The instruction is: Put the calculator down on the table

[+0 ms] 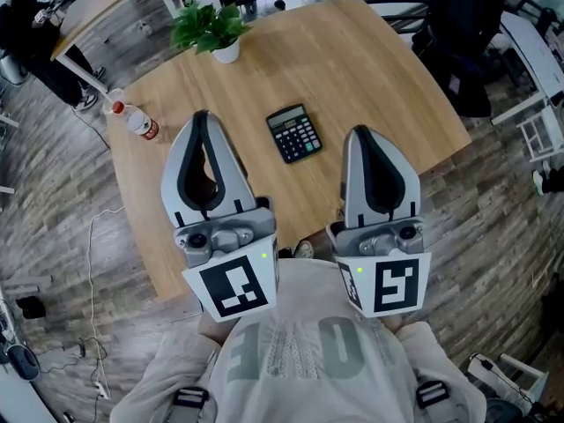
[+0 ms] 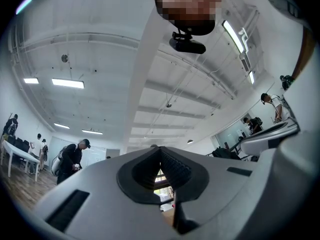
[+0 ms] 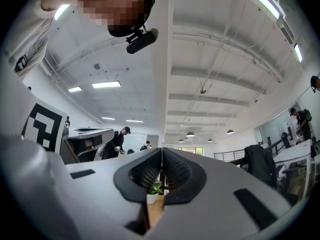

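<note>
A black calculator lies flat on the wooden table, keys up, between and beyond the two grippers. My left gripper is held above the table's near left part, jaws shut with nothing in them. My right gripper hangs to the right of the calculator, also shut and empty. Both gripper views tilt up toward the ceiling. In the left gripper view the left gripper shows its tips meeting; the right gripper does the same in its own view. Neither touches the calculator.
A potted green plant stands at the table's far left corner; the plant shows through the right jaws. A plastic bottle lies by the left edge. Dark chairs stand far right. People stand in the room.
</note>
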Motion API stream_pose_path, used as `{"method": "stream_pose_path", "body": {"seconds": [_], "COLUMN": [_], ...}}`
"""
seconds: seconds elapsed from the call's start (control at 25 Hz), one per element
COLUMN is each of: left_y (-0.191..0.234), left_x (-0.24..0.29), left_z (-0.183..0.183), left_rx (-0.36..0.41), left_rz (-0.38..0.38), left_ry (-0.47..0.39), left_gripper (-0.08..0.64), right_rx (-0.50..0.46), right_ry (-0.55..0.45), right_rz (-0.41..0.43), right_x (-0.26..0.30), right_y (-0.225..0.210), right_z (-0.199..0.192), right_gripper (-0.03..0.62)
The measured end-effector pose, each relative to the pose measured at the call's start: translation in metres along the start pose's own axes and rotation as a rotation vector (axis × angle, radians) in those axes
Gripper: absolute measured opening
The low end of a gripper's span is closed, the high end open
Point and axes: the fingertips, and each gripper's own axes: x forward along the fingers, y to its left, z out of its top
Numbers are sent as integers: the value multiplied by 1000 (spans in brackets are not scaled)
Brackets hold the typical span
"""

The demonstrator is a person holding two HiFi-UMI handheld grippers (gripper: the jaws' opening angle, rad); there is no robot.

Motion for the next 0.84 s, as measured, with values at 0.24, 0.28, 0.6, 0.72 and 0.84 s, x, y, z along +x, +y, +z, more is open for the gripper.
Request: {"method": "stream_pose_path", "body": {"seconds": [0.24, 0.28, 0.6, 0.72, 0.84], "left_y": [-3, -4, -5, -1, 4], "left_x": [5, 5, 7, 9, 10], "left_z": [-2, -2, -3, -7, -11], "left_rx": [-8, -11, -24, -40, -49], "left_rz": [-14, -16, -20, -14, -7], "left_ry": [0, 1, -5, 13, 27], "left_gripper": [9, 9, 8, 9, 8], "right_rx": [-1, -1, 1, 10, 13], "right_ry": [4, 5, 13, 24, 31], "right_rz": [6, 7, 4, 6, 7], "right_x": [1, 1, 2, 4, 6], "right_y": [0, 0, -4, -5, -5], "right_z": [-2, -3, -5, -8, -9], "right_gripper": [20, 20, 18, 19, 18]}}
